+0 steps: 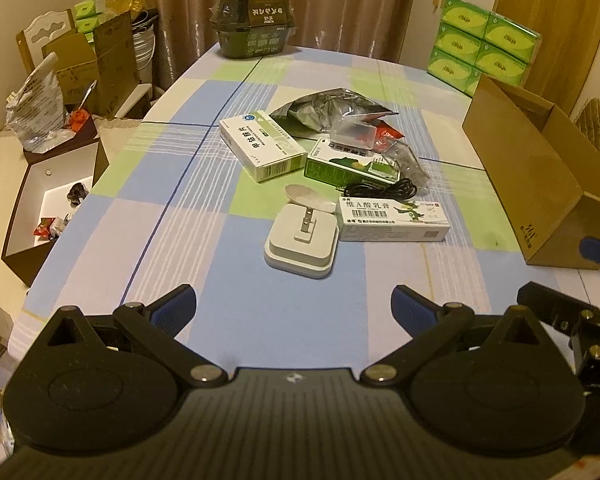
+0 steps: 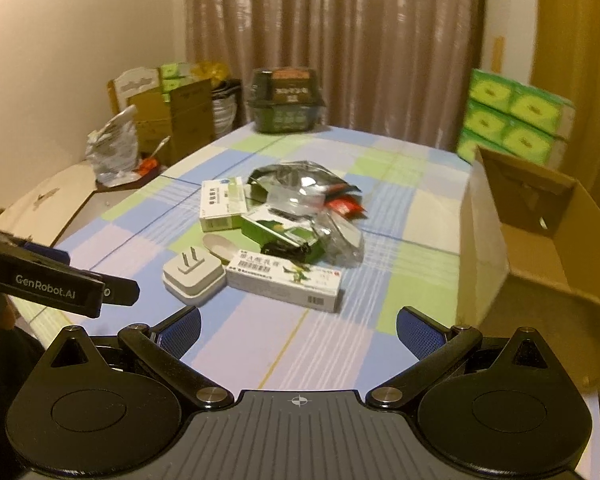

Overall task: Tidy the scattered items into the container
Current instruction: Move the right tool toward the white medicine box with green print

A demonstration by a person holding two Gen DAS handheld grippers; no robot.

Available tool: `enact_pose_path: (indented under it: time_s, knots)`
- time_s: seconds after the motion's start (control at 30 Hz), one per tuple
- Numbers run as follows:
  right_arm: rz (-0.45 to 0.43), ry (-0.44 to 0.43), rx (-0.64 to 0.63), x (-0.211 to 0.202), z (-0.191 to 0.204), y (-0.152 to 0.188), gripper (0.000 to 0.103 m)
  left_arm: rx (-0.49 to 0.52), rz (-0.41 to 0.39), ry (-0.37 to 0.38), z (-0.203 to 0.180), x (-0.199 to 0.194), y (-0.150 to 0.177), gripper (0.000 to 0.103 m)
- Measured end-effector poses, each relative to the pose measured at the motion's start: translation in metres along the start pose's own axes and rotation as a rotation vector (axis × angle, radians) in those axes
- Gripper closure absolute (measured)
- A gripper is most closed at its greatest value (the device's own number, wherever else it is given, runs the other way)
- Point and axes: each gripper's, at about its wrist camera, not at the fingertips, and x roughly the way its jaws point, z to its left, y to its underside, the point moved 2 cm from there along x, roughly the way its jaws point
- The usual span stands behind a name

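Left gripper (image 1: 294,300) low over the near edge of the checked tablecloth (image 1: 204,240), jaws spread wide, nothing between the blue pads. Right gripper (image 2: 298,322) likewise spread wide and empty, just beside the left one, above the same near edge.

Scattered in a loose heap at the table's middle: white plug adapter (image 1: 301,241) nearest, prongs up, touching the long white ointment box (image 1: 393,221) on its right. Behind those, a pale spoon (image 1: 308,197) and a coiled black cable (image 1: 379,189), against a green carton (image 1: 349,164). Left of the carton, a white-and-green medicine box (image 1: 262,145), tilted. Farther back, a crumpled silver foil bag (image 1: 327,110), with a small clear plastic case (image 1: 353,136) and a red sachet (image 1: 389,134) in front of it. Beside the carton on the right, some crinkled clear wrapping (image 1: 409,160), contents hard to make out, possibly empty.

Open cardboard box (image 1: 527,172) at the table's right side, well apart from the heap, top flaps up; from the right wrist view, interior (image 2: 539,252) apparently bare.

At the far end, a dark green packaged tub (image 1: 254,22). Behind the cardboard box, stacked green tissue packs (image 1: 483,46)
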Motion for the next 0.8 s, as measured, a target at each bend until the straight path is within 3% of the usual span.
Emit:
enact_pose_path:
  time_s: [0.57, 0.8]
  knots:
    - [0.040, -0.068, -0.206, 0.061, -0.010, -0.017, 0.002, 0.070, 0.047, 0.001, 0.011, 0.047, -0.014, 0.001]
    - [0.090, -0.096, -0.318, 0.090, -0.020, -0.025, 0.002, 0.169, 0.053, 0.060, 0.012, 0.065, -0.023, 0.001]
